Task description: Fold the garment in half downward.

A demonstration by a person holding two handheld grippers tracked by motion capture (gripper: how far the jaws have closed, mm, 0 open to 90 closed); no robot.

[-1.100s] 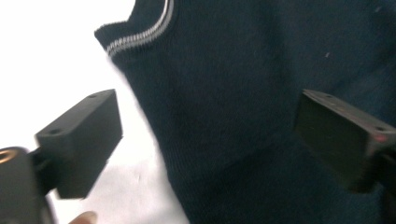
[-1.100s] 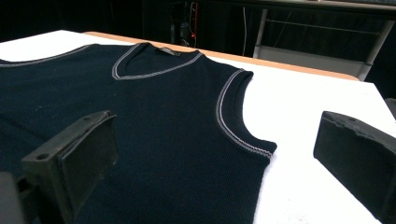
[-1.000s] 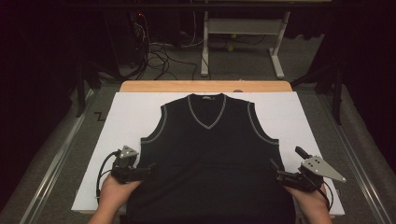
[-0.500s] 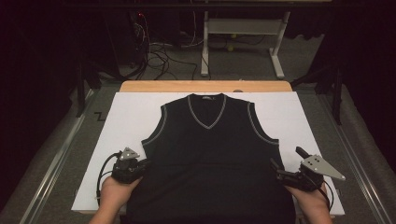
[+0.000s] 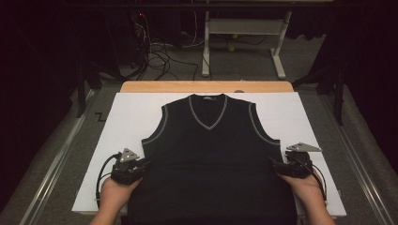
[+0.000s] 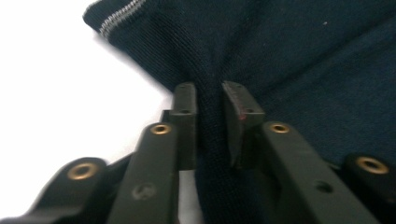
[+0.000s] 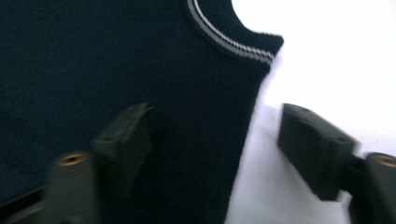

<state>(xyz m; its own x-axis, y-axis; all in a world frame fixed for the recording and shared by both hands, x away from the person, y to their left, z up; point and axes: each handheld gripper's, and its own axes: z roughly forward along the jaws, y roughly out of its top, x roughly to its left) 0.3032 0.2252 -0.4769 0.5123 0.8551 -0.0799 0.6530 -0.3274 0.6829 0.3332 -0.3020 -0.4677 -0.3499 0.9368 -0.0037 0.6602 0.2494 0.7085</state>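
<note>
Two tools are on our list, one at each side seam of a single garment.

Item one: a black sleeveless V-neck vest (image 5: 211,159) with grey-striped trim at neck and armholes. We find it lying flat, front up, on the white sheet (image 5: 131,117) that covers the tabletop (image 5: 206,86); its neck points to the far edge and its hem hangs over the near edge.

Item two: the left tool (image 5: 141,165), held in the left hand (image 5: 115,194) near the near-left corner. We record its jaws clamped on a pinched ridge of the vest's left side, just below the armhole; in the left gripper view (image 6: 208,100) the knit fabric stands up between the two pads.

Item three: the right tool (image 5: 274,164), held in the right hand (image 5: 305,187) near the near-right corner. We record its jaws apart and lately closing; in the right gripper view (image 7: 212,128) they straddle the vest's right side edge, one jaw over the knit, the other over the white sheet, neither pad pressing the cloth.
</note>
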